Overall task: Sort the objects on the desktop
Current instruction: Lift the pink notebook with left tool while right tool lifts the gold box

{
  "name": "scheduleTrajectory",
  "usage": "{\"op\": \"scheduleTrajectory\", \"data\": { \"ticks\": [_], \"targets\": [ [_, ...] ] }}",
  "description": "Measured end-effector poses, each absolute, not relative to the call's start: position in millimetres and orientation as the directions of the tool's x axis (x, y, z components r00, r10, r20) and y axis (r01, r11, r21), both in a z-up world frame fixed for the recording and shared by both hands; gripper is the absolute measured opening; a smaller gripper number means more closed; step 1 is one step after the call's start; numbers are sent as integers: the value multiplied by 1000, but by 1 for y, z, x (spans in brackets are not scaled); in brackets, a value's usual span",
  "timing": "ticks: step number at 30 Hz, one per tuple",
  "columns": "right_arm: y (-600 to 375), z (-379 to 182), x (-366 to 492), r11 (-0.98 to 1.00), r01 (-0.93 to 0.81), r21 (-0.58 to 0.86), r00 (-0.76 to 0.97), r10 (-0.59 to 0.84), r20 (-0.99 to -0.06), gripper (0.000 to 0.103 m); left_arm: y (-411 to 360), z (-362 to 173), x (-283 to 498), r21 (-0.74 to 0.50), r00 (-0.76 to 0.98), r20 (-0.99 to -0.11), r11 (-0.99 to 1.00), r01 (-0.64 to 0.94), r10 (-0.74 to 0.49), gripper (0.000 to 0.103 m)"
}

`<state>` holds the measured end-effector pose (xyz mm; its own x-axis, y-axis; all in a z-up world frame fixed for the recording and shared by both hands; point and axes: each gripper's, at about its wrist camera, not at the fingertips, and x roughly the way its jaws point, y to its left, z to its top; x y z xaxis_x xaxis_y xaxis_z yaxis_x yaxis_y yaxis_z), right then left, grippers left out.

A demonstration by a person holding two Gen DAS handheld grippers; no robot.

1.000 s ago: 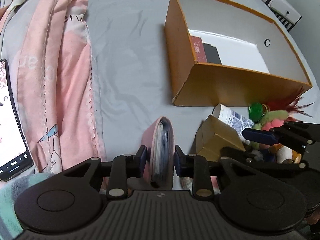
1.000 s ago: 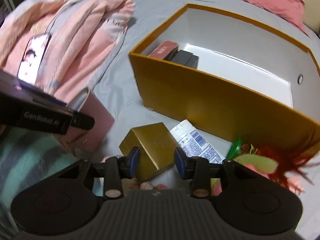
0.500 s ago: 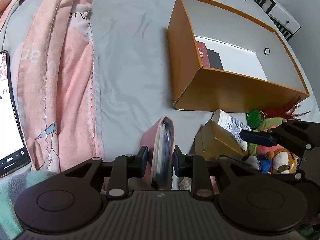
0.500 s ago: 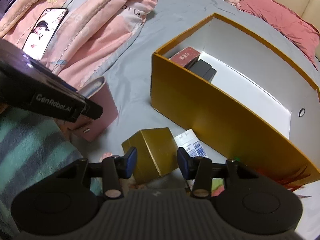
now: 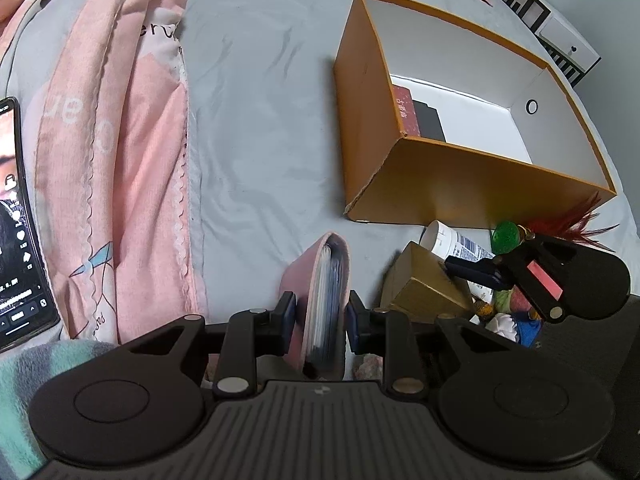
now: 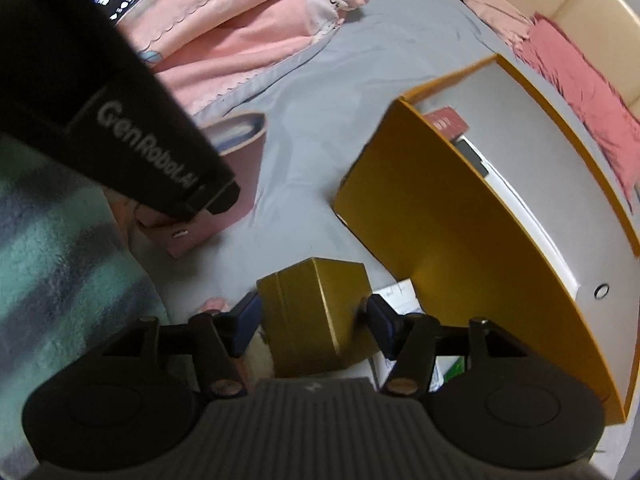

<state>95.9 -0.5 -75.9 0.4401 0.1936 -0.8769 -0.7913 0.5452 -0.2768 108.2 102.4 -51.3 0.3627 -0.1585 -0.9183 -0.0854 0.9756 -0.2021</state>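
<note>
Left wrist view: the left gripper (image 5: 319,314) sits at the lower centre of the frame, its 2 jaws narrowed onto the sides of a pink wallet (image 5: 320,300) that stands on edge on the grey bed (image 5: 256,120); the pads press its covers, so it looks held. The orange box (image 5: 472,188), the likely place for sorted things, fills the upper right, with a red book (image 5: 406,110) and a black item (image 5: 430,120) already inside at its left end. At the right edge the right gripper (image 5: 472,270) reaches toward a gold box (image 5: 424,286), with a white tube (image 5: 452,240) just beyond it and plush toys (image 5: 508,312) beside it. A phone (image 5: 20,220) lies on pink bedding (image 5: 120,140) at the far left.

Right wrist view: the right gripper (image 6: 312,312) has just been opening its jaws, and they now stand wide on either side of the gold box (image 6: 316,316), which lies between them at the lower centre; a small gap seems to remain, so no grip yet. The orange box (image 6: 440,240) rises at the right, and the pink wallet (image 6: 236,160) is at the upper left, partly behind the left gripper's body.

The step in hand looks like a double pick-up. Next, the right jaws should close squarely on the gold box's flat faces, then both items need lifting clear over the orange wall.
</note>
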Motion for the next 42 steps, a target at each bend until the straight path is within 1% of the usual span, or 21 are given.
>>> {"op": "scheduleTrajectory", "data": {
  "ticks": [2,4,5,7,9,12,13,15,16,22,25,27,29,30,31,32,34,37,39,41,42],
  "targets": [
    [-2,-73,97,558,-785,-267,435,191,-880,59,103,-52,108,-206,363,-917,975,-86,-162,29],
    [-9,-66,100,583,-775,-245,424,192,-885,55,104,-51,108,-208,365,-917,975,-85,-163,29],
    [-13,-64,102,595,-769,-233,420,197,-886,50,104,-51,108,-206,365,-916,975,-84,-163,29],
    [-23,-55,110,645,-746,-166,391,223,-893,37,103,-51,109,-203,367,-916,976,-80,-160,29],
    [-33,-50,123,699,-711,-71,347,261,-901,33,102,-51,109,-200,367,-917,977,-77,-158,29],
    [-43,-50,135,752,-658,42,300,313,-901,33,101,-51,109,-198,367,-917,977,-76,-157,29],
    [-42,-49,135,753,-656,46,300,316,-900,33,101,-51,109,-199,367,-917,977,-77,-158,29],
    [-36,-51,128,739,-673,14,317,305,-898,34,100,-51,109,-199,367,-917,977,-78,-157,29],
    [-32,-53,123,727,-687,-16,330,292,-898,39,100,-51,109,-198,367,-917,977,-78,-156,29],
    [-11,-70,103,633,-748,-201,401,189,-896,58,101,-51,108,-200,367,-917,977,-78,-158,29],
    [-4,-79,101,614,-749,-251,429,160,-889,63,102,-51,108,-202,367,-916,976,-78,-161,29],
    [-3,-81,100,611,-748,-258,437,162,-885,63,102,-51,109,-206,367,-916,975,-80,-163,29],
    [-3,-79,100,614,-746,-258,440,162,-883,62,102,-51,109,-204,367,-916,976,-79,-162,29],
    [-5,-77,100,620,-743,-254,441,167,-882,59,102,-51,109,-204,368,-916,976,-78,-161,29],
    [-8,-72,100,628,-740,-240,440,182,-879,49,102,-51,109,-204,368,-916,976,-79,-161,29],
    [-11,-67,101,641,-736,-220,436,198,-878,44,103,-51,108,-204,369,-915,976,-79,-161,29],
    [-21,-54,110,685,-716,-136,405,248,-880,24,102,-51,109,-203,368,-916,976,-78,-161,29],
    [-30,-48,125,724,-689,-45,358,286,-889,22,102,-51,108,-198,368,-916,977,-75,-157,29],
    [-30,-48,124,726,-686,-43,358,285,-889,23,102,-51,107,-198,370,-916,977,-76,-157,29],
    [-25,-51,115,700,-707,-102,387,262,-884,28,102,-51,108,-200,370,-916,977,-79,-157,29],
    [-21,-57,109,683,-718,-133,398,247,-884,35,102,-50,108,-199,370,-916,977,-80,-156,29]
  ]
}}
